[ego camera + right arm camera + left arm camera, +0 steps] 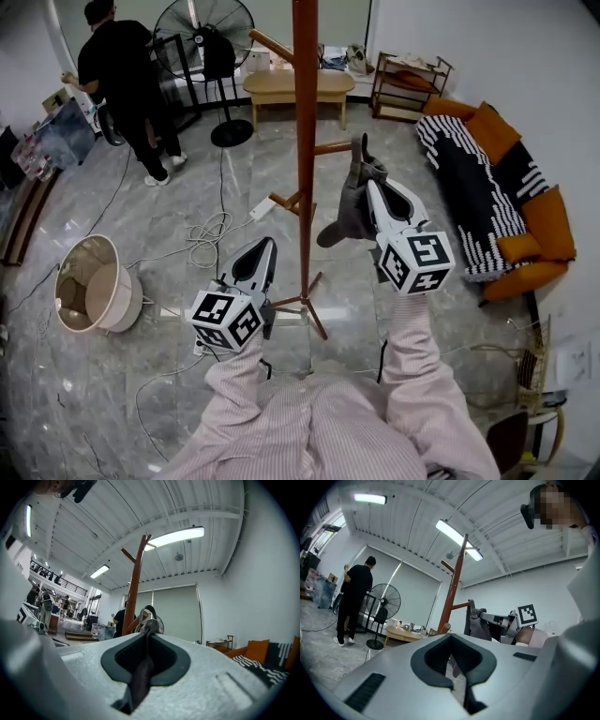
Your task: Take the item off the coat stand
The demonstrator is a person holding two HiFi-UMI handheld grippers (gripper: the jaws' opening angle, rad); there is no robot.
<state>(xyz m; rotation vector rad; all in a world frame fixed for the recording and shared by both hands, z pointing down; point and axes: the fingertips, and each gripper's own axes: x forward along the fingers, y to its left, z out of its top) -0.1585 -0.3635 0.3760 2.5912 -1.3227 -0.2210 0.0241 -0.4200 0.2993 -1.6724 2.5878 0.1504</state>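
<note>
The brown coat stand point(305, 141) rises in the middle of the head view. A dark grey cloth item point(349, 202) hangs just right of the pole, and its top loop sits at the tip of a side peg point(333, 147). I cannot tell whether the loop still rests on that peg. My right gripper point(367, 183) is shut on the item, with grey fabric point(140, 672) running between its jaws. My left gripper point(265, 246) hovers lower, left of the pole, shut and holding nothing. The left gripper view shows the item point(477, 625) beside the peg point(459, 605).
A person in black point(127, 84) stands at the back left near a floor fan point(211, 47). A pale round bin point(94, 281) and loose cables point(211, 234) lie on the floor to the left. A wooden bench point(300, 89), a shelf point(408, 84) and a sofa point(487, 187) stand behind and to the right.
</note>
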